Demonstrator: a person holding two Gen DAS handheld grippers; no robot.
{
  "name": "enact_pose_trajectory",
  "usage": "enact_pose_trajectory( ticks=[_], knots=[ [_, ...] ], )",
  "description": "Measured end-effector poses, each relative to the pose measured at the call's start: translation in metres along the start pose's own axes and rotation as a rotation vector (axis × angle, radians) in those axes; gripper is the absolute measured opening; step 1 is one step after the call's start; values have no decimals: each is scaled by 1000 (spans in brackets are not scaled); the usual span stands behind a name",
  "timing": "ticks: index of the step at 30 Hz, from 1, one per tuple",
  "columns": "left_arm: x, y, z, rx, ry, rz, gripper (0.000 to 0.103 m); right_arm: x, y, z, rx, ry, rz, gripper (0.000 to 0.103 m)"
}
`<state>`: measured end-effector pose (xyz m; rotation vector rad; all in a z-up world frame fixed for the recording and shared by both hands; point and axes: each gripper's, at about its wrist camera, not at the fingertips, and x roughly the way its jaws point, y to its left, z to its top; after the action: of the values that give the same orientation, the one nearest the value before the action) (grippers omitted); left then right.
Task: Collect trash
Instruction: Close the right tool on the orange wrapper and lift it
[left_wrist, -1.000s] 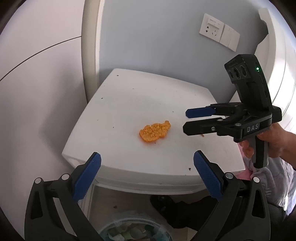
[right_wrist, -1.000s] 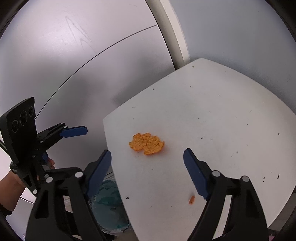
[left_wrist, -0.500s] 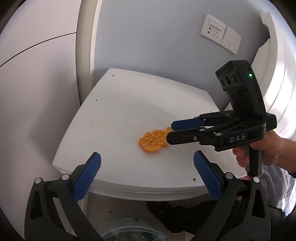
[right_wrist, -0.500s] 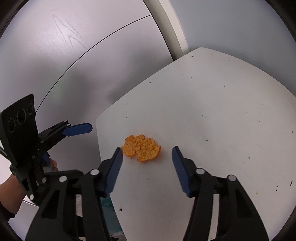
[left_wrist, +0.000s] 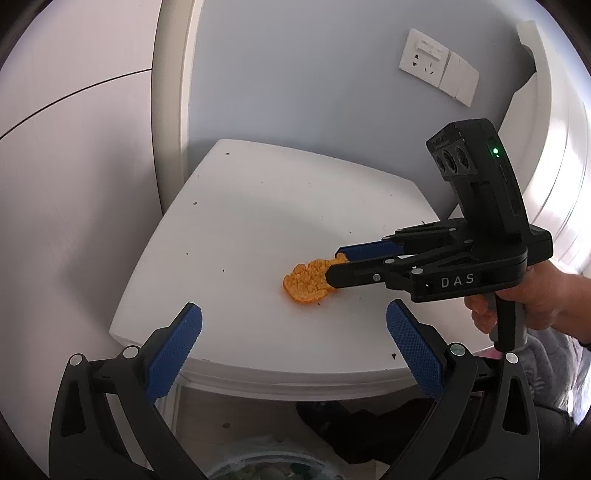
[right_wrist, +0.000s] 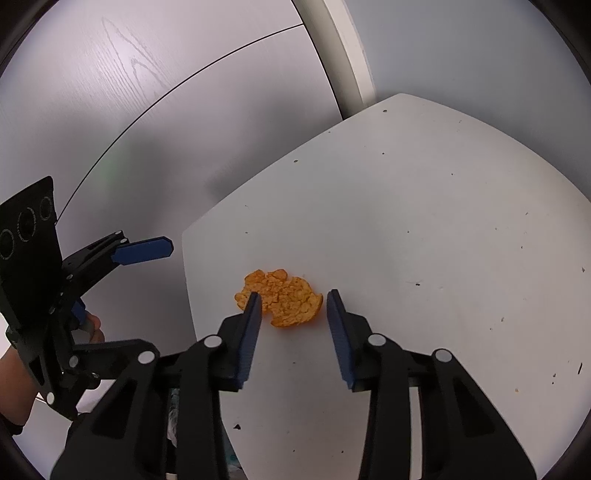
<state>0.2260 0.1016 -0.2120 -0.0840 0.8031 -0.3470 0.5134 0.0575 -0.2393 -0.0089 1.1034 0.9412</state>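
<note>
Orange scrap (right_wrist: 281, 297) flat on white bench (right_wrist: 424, 229), long axis crosswise between closing pads of right claw (right_wrist: 293, 300), not yet pinched; left claw (left_wrist: 291, 334) gapes empty off bench's near edge, farther away.

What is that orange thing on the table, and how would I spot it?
Find the white table in the wall corner. Near its front edge lies a flat, crumbly orange scrap, between the closing jaws of the right gripper. It is the only coloured thing there; all else is tiny dark specks.
</note>
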Motion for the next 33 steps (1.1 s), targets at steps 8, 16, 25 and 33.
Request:
enact_pose_trajectory(
  ticks=[8, 16, 25, 33],
  knots=[
    [5, -1, -2, 6, -1, -3, 97, 8, 3, 7, -20, 9, -46, 23],
    [3, 1, -4, -2, -11, -3, 97, 10, 3, 6, -37, 7, -89, 10],
    [1, 0, -4, 1, -13, -5, 97, 6, 7, 2, -48, 7, -102, 7],
    [-9, -4, -4, 4, -17, 6, 97, -12, 15, -2, -64, -13, -99, 6]
  ],
)
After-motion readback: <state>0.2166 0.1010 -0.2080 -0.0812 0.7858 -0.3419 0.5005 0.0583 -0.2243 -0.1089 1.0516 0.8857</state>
